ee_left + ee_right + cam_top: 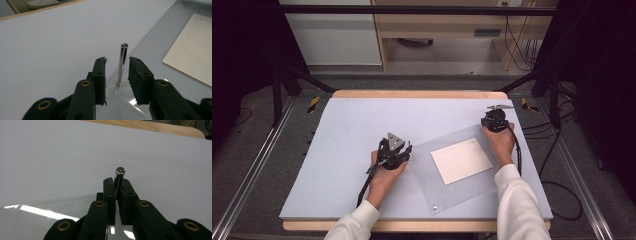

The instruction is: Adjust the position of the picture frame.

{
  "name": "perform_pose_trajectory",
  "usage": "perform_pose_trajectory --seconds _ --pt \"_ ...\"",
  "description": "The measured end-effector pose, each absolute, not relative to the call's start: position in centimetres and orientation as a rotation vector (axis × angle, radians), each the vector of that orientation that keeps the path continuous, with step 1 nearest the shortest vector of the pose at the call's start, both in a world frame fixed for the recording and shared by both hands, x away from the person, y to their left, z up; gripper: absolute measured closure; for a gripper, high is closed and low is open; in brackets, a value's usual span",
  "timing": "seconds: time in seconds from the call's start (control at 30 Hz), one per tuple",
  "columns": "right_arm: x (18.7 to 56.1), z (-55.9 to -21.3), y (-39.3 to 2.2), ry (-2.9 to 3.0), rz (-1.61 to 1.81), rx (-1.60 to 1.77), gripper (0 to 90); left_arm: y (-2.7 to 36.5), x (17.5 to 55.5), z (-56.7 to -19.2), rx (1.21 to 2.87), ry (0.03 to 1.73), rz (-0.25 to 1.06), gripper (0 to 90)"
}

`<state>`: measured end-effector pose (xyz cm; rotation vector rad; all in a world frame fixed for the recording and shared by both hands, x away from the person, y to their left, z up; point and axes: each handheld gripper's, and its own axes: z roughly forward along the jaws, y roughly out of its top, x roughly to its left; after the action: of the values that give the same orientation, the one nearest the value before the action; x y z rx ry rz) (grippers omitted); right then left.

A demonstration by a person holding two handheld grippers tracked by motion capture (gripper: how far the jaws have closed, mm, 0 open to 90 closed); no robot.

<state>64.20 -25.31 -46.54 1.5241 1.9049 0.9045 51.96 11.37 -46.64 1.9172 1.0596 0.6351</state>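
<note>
The person's white sleeves [362, 220] enter at the near edge of the bench [362, 125]. At the left, the left gripper [117, 70] sits at the left corner of a clear acrylic sheet [452, 192] lying flat on the bench. Its fingers [100, 72] stand apart at a narrow gap on either side of an upright chrome post [122, 63] fixed to that corner; neither finger touches the post. This placement suggests a grasp being prepared.

Under or inside the sheet, near its centre, lies a cream card [461, 160] with faint printed boxes.

At the far right corner, the right gripper [118, 186] has its fingers [109, 191] closed on a second post [119, 173], whose cap shows above them. Holding one corner post probably steadies the sheet while the left side engages.
</note>
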Motion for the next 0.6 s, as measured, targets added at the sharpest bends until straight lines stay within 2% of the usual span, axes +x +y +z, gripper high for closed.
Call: perform_pose_trajectory --seconds 0.37,0.6 --pt "64.12 -46.61 -25.28 1.903 0.913 1.513 85.1 10.57 52.89 -47.17 1.955 1.048 0.619 84.0" --pt "64.22 -46.81 -25.42 1.902 0.910 1.509 81.3 10.63 53.01 -47.15 1.948 1.052 0.604 84.5"
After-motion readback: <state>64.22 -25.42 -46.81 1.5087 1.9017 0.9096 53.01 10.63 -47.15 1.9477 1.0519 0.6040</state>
